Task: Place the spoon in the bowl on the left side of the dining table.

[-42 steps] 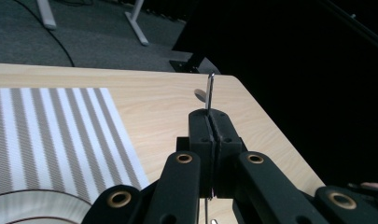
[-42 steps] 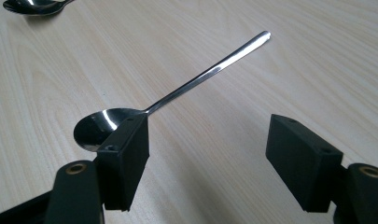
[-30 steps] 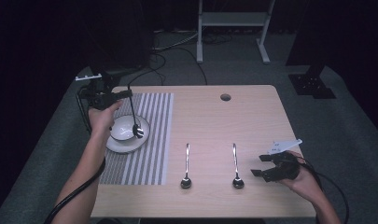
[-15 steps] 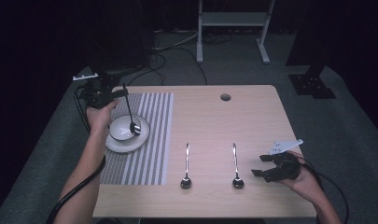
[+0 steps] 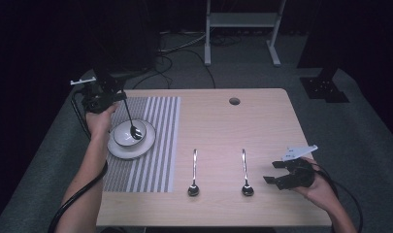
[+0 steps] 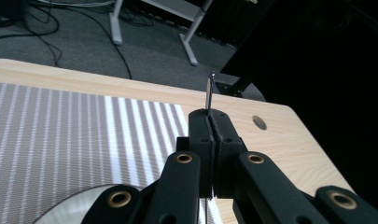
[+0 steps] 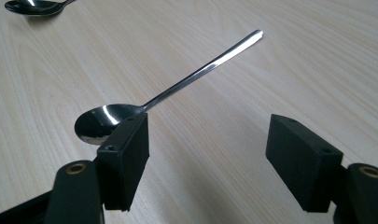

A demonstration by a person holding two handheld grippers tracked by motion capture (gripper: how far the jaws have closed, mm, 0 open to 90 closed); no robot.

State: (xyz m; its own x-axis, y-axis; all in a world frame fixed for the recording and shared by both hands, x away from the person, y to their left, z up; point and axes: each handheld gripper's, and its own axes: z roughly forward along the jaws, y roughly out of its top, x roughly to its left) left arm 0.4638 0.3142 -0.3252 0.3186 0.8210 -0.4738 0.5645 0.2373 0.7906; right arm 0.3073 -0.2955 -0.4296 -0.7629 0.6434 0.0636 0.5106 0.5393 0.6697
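My left gripper (image 5: pixel 117 96) hangs above the far left of the striped placemat (image 5: pixel 157 141), shut on the handle of a metal spoon (image 5: pixel 130 119). That spoon slants down, with its scoop in the white bowl (image 5: pixel 122 137) on a white plate (image 5: pixel 132 152). In the left gripper view the jaws (image 6: pixel 210 122) pinch the handle, and its tip (image 6: pixel 210 88) sticks out beyond them. Two more spoons (image 5: pixel 194 171) (image 5: pixel 244 170) lie side by side on the bare wood. My right gripper (image 5: pixel 273 173) rests open just right of the right-hand spoon (image 7: pixel 186 81), nothing between its pads.
The wooden table (image 5: pixel 262 126) has a round cable hole (image 5: pixel 234 101) near its far edge. Cables and a metal stand (image 5: pixel 240 29) are on the dark floor behind. A second spoon's scoop (image 7: pixel 35 5) shows at the top left of the right gripper view.
My left gripper has drifted slightly toward the far left with the spoon, whose scoop stays in the bowl. The right gripper has kept still.
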